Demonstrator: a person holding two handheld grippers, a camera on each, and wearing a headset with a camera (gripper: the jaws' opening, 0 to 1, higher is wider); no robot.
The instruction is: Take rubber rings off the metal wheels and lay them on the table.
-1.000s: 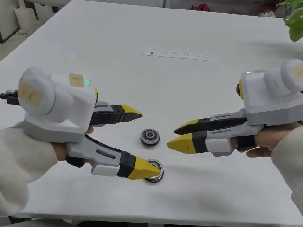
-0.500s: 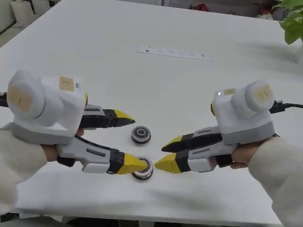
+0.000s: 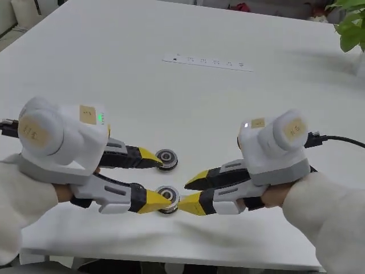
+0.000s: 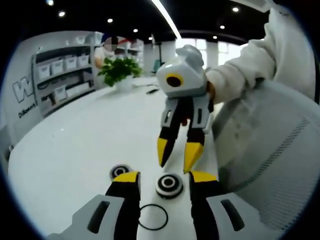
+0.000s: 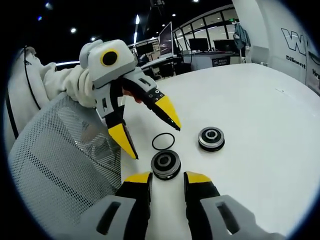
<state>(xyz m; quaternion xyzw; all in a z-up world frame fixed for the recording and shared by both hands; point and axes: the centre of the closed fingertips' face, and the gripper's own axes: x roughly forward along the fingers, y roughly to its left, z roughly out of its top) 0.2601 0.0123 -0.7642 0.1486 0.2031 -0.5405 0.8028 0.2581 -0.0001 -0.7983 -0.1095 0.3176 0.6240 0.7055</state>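
Two small metal wheels with dark rims lie near the table's front edge: a near wheel (image 3: 167, 197) (image 4: 169, 185) (image 5: 166, 164) and a far wheel (image 3: 166, 158) (image 4: 120, 171) (image 5: 211, 138). A loose black rubber ring (image 4: 152, 216) (image 5: 163, 141) lies flat on the table beside them. My left gripper (image 3: 162, 178) (image 4: 164, 176) is open wide, its jaws straddling the near wheel, its upper tip by the far wheel. Facing it, my right gripper (image 3: 183, 195) (image 5: 167, 177) is open, tips just short of the near wheel. Nothing is gripped.
A white power strip (image 3: 206, 61) lies across the far middle of the white table (image 3: 171, 97). A green plant (image 3: 351, 25) stands at the far right corner. A black cable (image 3: 336, 138) trails from the right gripper. A mesh chair (image 5: 60, 165) is close behind the front edge.
My right gripper has moved left and down until its tips nearly meet the left gripper's at the near wheel. The left gripper has edged forward around that wheel.
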